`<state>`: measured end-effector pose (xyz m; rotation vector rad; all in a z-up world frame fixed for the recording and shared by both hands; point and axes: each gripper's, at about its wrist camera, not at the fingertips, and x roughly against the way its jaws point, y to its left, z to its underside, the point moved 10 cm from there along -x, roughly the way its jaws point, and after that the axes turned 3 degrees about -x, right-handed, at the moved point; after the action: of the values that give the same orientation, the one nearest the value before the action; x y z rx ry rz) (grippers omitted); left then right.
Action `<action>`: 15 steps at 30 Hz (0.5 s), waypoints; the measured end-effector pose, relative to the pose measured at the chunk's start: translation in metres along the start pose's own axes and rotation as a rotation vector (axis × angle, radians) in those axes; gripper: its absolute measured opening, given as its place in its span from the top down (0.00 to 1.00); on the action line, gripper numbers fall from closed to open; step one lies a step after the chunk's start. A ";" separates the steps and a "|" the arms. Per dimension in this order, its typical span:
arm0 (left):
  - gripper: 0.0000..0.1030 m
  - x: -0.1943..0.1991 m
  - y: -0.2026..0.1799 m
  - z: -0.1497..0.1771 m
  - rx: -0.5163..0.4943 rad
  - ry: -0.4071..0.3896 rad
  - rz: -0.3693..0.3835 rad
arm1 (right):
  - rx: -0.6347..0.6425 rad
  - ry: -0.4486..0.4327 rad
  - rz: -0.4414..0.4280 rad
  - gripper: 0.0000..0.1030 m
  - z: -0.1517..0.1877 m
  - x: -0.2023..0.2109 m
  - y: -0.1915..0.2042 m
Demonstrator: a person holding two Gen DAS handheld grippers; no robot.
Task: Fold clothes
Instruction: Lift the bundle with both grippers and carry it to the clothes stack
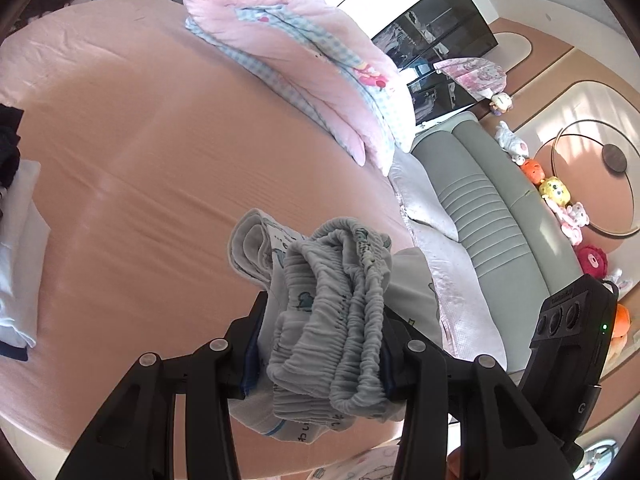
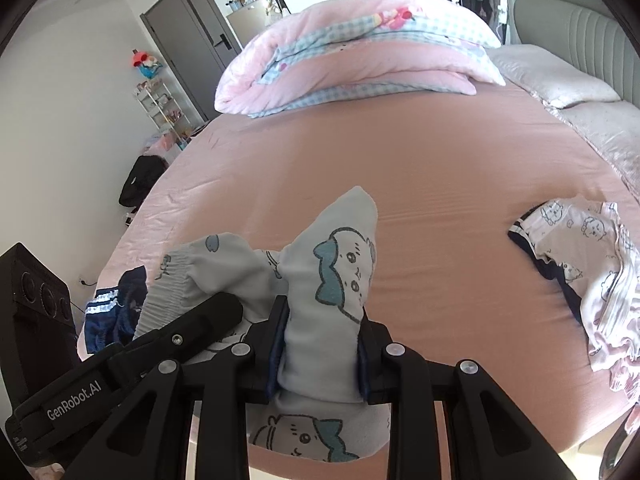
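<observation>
A pale grey-blue garment printed with cartoon animals hangs between both grippers above the pink bed sheet [image 1: 140,180]. In the left wrist view my left gripper [image 1: 324,320] is shut on the garment's gathered elastic waistband [image 1: 340,280], which bulges out over the pads. In the right wrist view my right gripper [image 2: 324,320] is shut on a fold of the same garment [image 2: 344,256], and a point of cloth stands up above the fingers. The left gripper's finger [image 2: 200,320] lies close at the left, with the waistband [image 2: 180,276] behind it. More of the cloth hangs below both grippers, out of sight.
A folded pink and blue-check quilt [image 2: 352,60] lies at the far side of the bed. A white printed garment with navy trim [image 2: 592,264] lies at the right, and a navy piece [image 2: 108,312] at the near left. Pillows [image 1: 432,216], a grey headboard [image 1: 492,208] and plush toys [image 1: 556,192] line one side.
</observation>
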<state>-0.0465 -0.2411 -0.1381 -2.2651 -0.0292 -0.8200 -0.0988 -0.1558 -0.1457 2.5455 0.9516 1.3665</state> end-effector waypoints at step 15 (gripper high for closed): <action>0.60 0.087 0.057 -0.073 -0.003 -0.172 -0.065 | 0.145 -0.013 -0.119 0.73 -0.026 -0.003 0.134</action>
<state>-0.0028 -0.3476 -0.0847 -2.3427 -0.1815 -0.6562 -0.0563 -0.2696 -0.0836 2.5483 1.2204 1.2909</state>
